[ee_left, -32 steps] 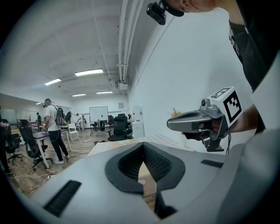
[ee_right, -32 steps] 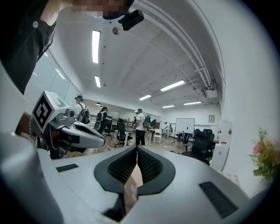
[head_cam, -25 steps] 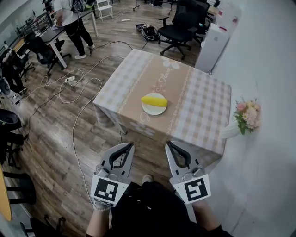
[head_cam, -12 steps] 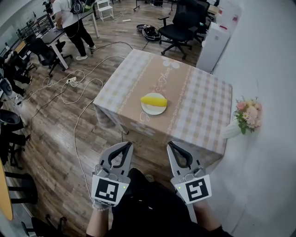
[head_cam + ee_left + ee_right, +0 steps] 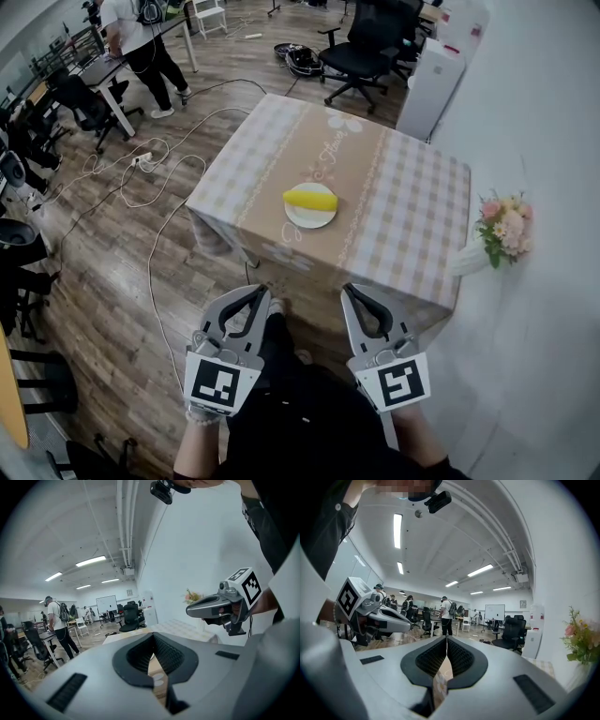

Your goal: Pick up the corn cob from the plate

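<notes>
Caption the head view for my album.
Left tongs and right tongs, shut, short of the table where a corn cob lies on a plate.

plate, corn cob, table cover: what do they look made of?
Plate: plain white, smooth; ceramic or melamine, cannot tell which. Corn cob: uniform saturated yellow, no kernel detail visible from here; possibly a plastic prop, unconfirmed. Tablecloth: checked beige with a printed centre band, draping down the sides; fabric or soft vinyl.

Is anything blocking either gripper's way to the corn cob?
Nothing visible does. The corn cob lies alone on its plate; only bare table separates it from the left gripper and right gripper, both shut, short of the near edge.
</notes>
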